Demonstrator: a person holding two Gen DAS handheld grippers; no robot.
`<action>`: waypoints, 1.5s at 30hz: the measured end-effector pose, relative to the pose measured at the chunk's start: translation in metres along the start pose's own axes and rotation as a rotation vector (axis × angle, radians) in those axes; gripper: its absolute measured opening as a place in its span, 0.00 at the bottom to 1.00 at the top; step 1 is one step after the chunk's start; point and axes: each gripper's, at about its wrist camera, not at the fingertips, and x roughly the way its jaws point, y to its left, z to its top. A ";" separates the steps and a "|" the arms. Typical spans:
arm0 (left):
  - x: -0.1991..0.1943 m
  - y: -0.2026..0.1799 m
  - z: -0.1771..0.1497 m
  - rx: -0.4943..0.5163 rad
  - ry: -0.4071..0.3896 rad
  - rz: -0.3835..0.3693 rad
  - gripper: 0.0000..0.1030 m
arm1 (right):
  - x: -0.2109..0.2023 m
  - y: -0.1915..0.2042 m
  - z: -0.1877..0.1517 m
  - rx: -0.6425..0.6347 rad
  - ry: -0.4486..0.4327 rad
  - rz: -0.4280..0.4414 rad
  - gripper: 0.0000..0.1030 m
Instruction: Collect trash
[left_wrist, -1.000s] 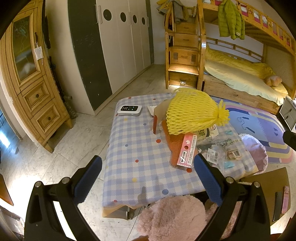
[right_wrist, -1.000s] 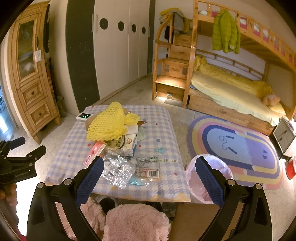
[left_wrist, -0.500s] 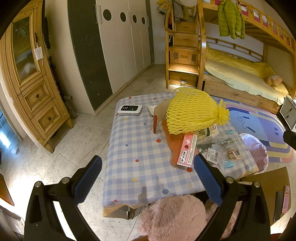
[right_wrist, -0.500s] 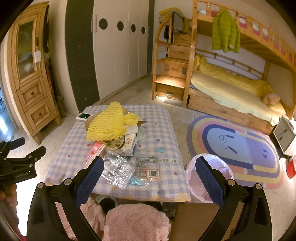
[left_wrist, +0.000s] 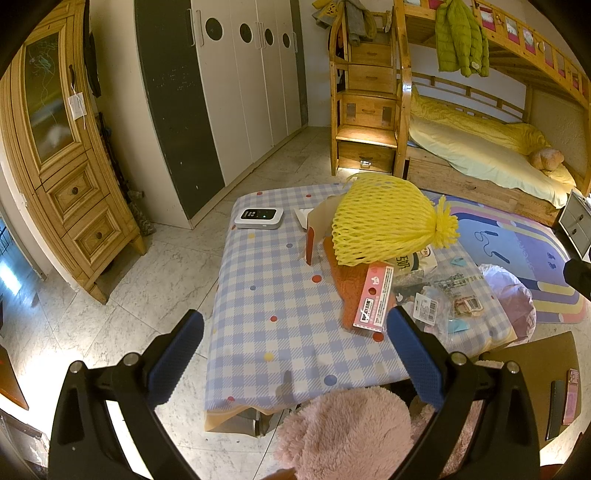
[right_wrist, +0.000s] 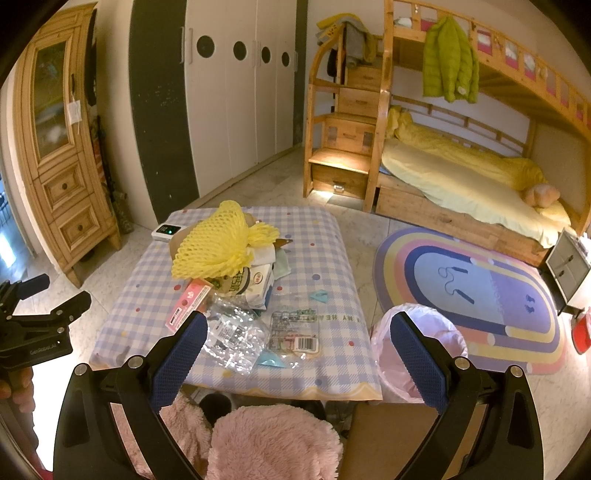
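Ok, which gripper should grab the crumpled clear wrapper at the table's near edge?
Probably right. The right gripper is open directly above the crumpled clear wrapper, with the pink-lined bin alongside; the left gripper faces bare tablecloth.

left gripper body: "GenROBOT.AI" | clear wrapper between the right jaws: "MY HEAR…", mirrored, plus barcode | pink card's print illegible

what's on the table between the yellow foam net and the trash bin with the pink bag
In the right wrist view, a printed snack bag beside the yellow foam net, a clear wrapper with a barcode and a small teal scrap lie before the trash bin.
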 end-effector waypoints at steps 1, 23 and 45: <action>0.000 0.000 0.001 -0.001 0.000 0.000 0.94 | 0.000 0.000 0.000 0.000 -0.001 0.000 0.95; 0.006 -0.002 -0.004 -0.003 -0.002 0.003 0.94 | 0.005 0.000 0.000 0.004 0.007 0.001 0.95; 0.094 -0.072 0.018 0.131 0.030 -0.166 0.94 | 0.066 -0.035 0.005 0.092 0.018 -0.037 0.95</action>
